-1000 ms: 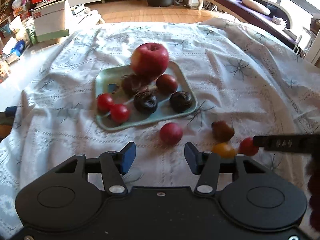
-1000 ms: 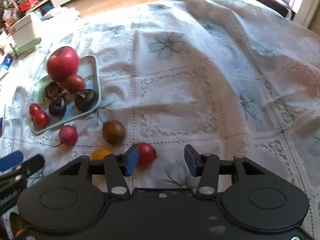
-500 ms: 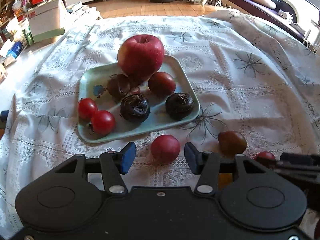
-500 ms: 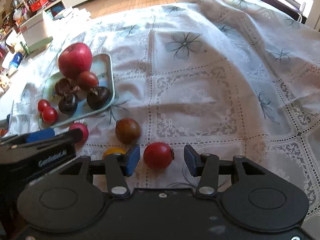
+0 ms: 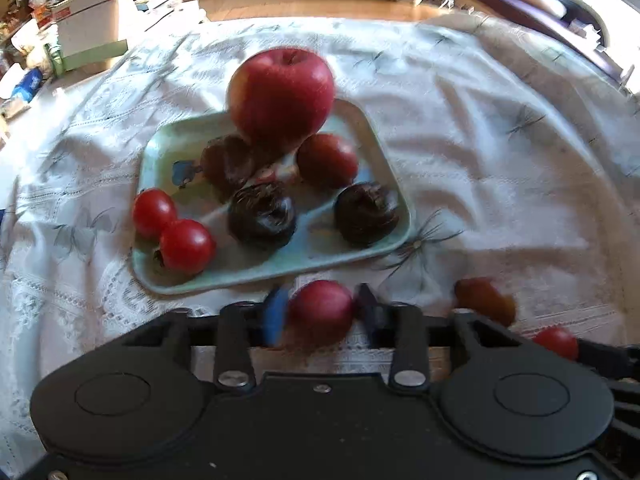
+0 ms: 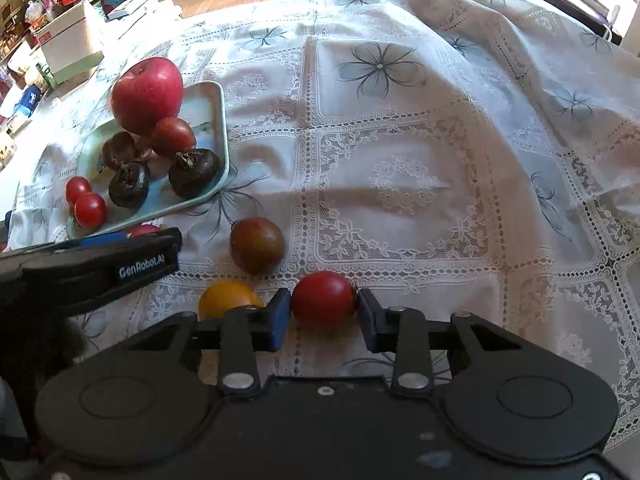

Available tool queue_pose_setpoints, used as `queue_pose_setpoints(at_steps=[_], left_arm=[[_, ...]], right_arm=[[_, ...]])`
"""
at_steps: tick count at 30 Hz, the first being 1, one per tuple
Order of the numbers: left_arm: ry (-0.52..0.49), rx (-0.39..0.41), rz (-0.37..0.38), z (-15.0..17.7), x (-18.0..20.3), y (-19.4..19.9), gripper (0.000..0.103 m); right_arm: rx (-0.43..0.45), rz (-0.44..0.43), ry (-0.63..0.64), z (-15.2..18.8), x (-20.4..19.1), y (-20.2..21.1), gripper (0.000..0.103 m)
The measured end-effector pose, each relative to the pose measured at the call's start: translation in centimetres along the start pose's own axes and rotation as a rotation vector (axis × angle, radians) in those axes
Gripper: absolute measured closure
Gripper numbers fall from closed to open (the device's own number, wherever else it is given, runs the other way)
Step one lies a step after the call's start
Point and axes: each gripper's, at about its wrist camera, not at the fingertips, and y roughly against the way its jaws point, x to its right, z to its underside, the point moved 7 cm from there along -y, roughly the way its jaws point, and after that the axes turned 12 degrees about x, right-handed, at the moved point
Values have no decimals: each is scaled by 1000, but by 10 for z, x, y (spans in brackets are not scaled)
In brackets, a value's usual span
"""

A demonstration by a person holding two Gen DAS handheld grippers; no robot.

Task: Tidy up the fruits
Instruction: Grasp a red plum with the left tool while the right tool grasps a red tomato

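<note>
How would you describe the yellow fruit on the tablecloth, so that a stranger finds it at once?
Start from the green tray with the big apple. On the cloth nearer the camera lie loose fruits; the yellow fruit sits just left of the right gripper. It is the only yellow one; its neighbours are red or brownish.

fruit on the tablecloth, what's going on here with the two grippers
A person is sorting fruit onto a pale green tray with a handheld gripper in each hand. The left gripper has just closed its jaws on a red round fruit lying on the cloth just in front of the tray. The right gripper has just closed on a red tomato. A brown tomato and a yellow one are loose on the cloth. The tray already holds an apple, small tomatoes and dark fruits.
</note>
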Motion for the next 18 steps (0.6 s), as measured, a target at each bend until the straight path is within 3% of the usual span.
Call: queue_pose_setpoints(at_steps=[10,18], left_arm=[[-28,54,31,-9,-7,69,59],[-55,172,21,10,-22,161,59]], right_arm=[[77,-11,-22,-7,6,26,67],[186,-63,-54,10,5,92,67]])
